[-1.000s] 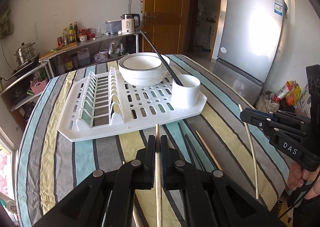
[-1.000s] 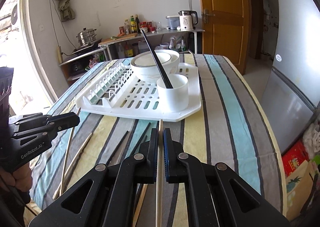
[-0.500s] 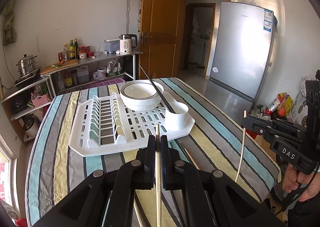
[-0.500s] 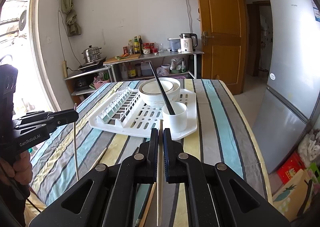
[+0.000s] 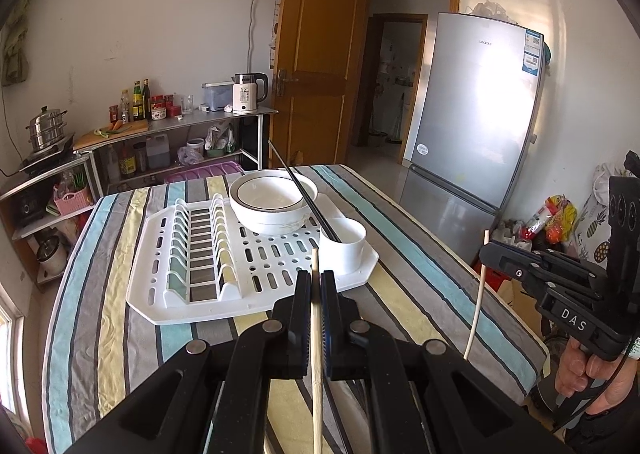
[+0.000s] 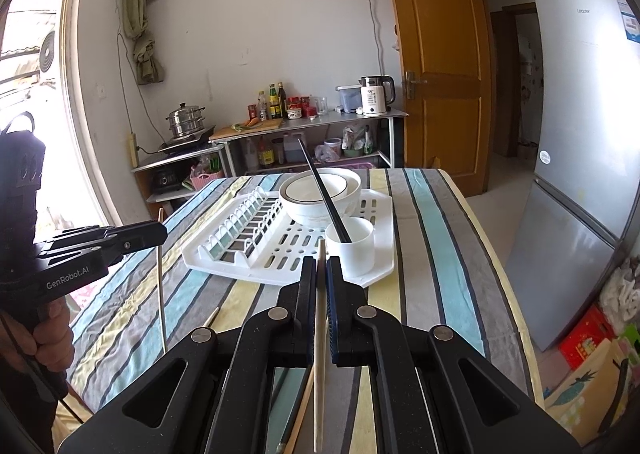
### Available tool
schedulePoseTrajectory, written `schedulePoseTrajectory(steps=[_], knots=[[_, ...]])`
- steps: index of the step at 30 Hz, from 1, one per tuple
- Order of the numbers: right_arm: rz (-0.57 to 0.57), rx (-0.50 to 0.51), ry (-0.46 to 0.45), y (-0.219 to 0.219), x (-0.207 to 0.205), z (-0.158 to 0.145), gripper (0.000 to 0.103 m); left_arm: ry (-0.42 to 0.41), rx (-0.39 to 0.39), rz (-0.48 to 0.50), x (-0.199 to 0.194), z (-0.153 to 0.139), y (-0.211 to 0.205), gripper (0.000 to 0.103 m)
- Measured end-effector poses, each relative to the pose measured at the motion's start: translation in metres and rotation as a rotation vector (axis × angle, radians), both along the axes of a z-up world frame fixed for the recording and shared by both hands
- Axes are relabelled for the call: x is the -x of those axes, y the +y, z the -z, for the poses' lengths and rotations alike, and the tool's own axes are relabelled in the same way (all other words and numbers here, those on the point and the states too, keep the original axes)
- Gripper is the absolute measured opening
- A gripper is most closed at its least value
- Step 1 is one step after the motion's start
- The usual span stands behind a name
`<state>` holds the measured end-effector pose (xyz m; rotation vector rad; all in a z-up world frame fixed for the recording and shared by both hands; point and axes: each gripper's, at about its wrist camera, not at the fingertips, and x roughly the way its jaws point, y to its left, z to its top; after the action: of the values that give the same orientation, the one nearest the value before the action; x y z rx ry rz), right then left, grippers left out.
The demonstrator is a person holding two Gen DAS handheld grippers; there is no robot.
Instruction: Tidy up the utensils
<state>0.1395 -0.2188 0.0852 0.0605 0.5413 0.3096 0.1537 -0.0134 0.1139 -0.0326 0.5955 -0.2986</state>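
Observation:
My left gripper (image 5: 316, 280) is shut on a pale wooden chopstick (image 5: 317, 354) and holds it high above the striped table. My right gripper (image 6: 321, 266) is shut on another wooden chopstick (image 6: 319, 342), also raised. Each gripper shows in the other's view, the right one (image 5: 486, 254) with its chopstick (image 5: 476, 306) hanging down, the left one (image 6: 162, 230) likewise. A white cup (image 5: 343, 244) holding a black chopstick (image 5: 304, 195) stands on the white dish rack (image 5: 192, 294), in front of a white bowl (image 5: 272, 201). Another wooden chopstick (image 6: 212, 317) lies on the table.
The table wears a striped cloth (image 5: 116, 334). A silver fridge (image 5: 476, 125) stands to the right of the table. A metal shelf (image 5: 176, 125) with bottles and a kettle lines the far wall, next to a wooden door (image 5: 320, 65).
Both grippers have risen well above the table, each with its chopstick, and pulled back from the rack. The table and rack now look smaller and lower.

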Motion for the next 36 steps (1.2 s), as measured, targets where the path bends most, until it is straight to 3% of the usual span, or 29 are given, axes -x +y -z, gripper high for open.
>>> schedulePoseTrajectory(steps=[11, 26, 36], knots=[[0.020, -0.037, -0.023, -0.011, -0.052, -0.013, 0.005, 0.017, 0.032, 0.039, -0.078, -0.011, -0.028, 0.004], [0.055, -0.100, -0.095, -0.016, -0.147, -0.045, 0.005, -0.043, 0.116, 0.001, -0.199, -0.045, -0.041, 0.004], [0.067, -0.127, -0.135, -0.015, -0.188, -0.054, 0.005, -0.091, 0.170, -0.010, -0.245, -0.051, -0.048, 0.004]])
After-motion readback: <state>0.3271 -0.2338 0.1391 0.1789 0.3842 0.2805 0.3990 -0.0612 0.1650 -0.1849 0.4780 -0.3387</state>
